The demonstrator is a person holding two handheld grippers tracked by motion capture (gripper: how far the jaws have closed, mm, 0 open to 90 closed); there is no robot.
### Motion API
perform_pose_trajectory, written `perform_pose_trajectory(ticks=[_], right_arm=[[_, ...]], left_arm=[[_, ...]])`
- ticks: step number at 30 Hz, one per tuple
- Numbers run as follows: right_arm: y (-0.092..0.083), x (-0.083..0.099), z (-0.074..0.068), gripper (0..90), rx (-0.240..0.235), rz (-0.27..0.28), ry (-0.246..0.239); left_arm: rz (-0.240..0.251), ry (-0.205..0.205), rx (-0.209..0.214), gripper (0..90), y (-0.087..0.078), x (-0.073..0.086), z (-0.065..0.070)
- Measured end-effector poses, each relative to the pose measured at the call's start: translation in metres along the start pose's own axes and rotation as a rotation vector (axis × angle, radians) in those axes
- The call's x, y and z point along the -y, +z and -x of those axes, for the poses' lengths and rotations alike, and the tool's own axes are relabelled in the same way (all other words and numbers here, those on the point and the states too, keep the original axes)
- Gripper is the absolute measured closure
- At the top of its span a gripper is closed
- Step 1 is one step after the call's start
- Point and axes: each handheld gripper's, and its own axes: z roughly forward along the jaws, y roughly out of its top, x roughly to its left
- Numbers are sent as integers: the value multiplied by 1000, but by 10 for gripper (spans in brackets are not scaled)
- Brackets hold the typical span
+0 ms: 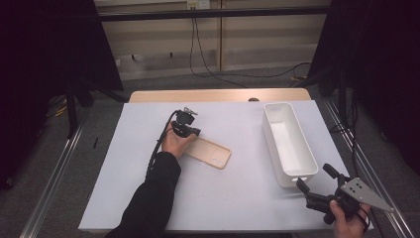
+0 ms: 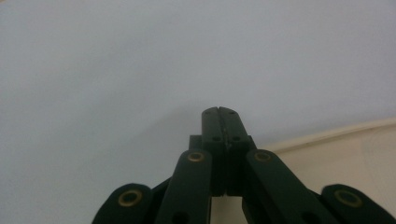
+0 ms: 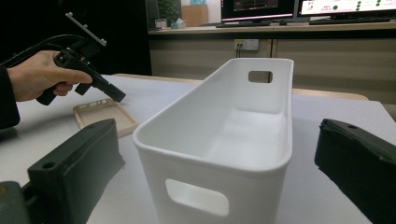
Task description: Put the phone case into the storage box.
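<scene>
on the matte white table (image 1: 223, 198), left claw (image 1: 194, 132) closed empty; right claw (image 1: 315, 183) wide beside glossy oblong bin (image 1: 288, 144).

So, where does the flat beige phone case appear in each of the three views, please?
High view: the flat beige phone case lies centre-left on the white table cover, just right of the left gripper.
Left gripper view: its pale edge fills the lower right corner, beside the shut jaws.
Right gripper view: it lies at middle left, under the left gripper.
Shared landmark: the left gripper itself, next to the case.
</scene>
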Motion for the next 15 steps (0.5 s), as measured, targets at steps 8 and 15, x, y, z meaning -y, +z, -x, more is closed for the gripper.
perform_pose_trajectory(ticks=[8,15], right_arm=[[0,0,0,0,1,0,2],[0,0,0,0,1,0,1]], left_arm=[[-3,4,3,900,-2,2,0],[6,-16,9,900,-4,6,-1]])
